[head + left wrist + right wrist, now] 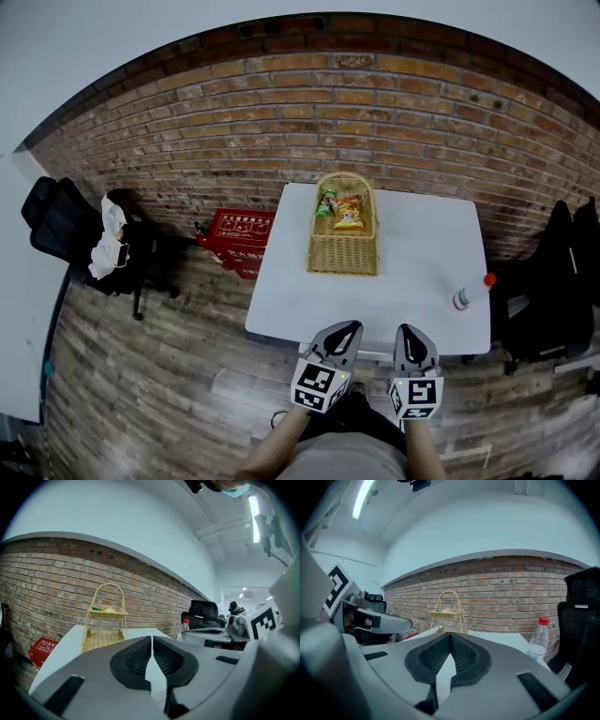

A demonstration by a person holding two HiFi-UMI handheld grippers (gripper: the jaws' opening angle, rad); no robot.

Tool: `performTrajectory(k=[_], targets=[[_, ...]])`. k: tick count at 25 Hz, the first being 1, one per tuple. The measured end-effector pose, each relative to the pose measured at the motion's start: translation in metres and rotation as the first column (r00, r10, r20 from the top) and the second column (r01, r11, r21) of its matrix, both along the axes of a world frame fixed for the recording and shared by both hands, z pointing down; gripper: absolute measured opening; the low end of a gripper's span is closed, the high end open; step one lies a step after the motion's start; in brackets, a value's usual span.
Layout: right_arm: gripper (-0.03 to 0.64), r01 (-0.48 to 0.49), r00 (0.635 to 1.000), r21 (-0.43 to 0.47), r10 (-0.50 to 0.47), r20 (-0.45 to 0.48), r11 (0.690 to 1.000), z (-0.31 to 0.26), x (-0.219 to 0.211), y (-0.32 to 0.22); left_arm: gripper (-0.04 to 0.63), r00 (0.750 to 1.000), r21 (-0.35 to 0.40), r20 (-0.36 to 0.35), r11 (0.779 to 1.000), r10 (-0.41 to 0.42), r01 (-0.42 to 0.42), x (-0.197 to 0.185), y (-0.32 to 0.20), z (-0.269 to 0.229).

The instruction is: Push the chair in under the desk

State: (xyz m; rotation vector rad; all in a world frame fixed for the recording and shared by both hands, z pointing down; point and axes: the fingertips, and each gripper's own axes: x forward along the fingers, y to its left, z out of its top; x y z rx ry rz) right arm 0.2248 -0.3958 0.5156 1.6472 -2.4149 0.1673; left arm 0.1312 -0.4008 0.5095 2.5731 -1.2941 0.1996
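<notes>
Low in the middle of the head view, I have both tools side by side, at the near edge of the white desk point(412, 272). The left gripper point(347, 327) has its jaws pressed together with nothing between them; its own view shows the two ribbed pads meeting along one thin seam. The right gripper point(413, 330) is the same: jaws closed, pads together, empty. Neither touches anything that I can see, and their marker cubes sit just above my forearms at the bottom of the frame.

On the desk, up toward the centre of the frame, stands a wicker basket point(344, 246) with a tall hoop handle and a few snack packets point(349, 214) in its far end. A clear bottle with a red cap point(472, 292) lies near the desk's right edge.

Two dark chairs show, and I cannot tell which one the job means. The left-hand chair point(58, 223) is at the left of the frame by the brick wall point(281, 122), well apart from the desk, with a white cloth point(107, 240) bundled against it. The right-hand chair point(548, 281) is at the right of the frame, just beside the desk's right side and not under it. A red crate point(239, 234) sits on the wooden floor point(150, 375) between the left-hand chair and the desk.
</notes>
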Motion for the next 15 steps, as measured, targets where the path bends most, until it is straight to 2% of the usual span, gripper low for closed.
performTrajectory(k=[15], targets=[[0.014, 0.017, 1.000, -0.019, -0.017, 0.008, 1.000, 0.006, -0.005, -0.007, 0.025, 1.000, -0.015, -0.003, 1.000, -0.024, 0.024, -0.011, -0.010, 0.004]])
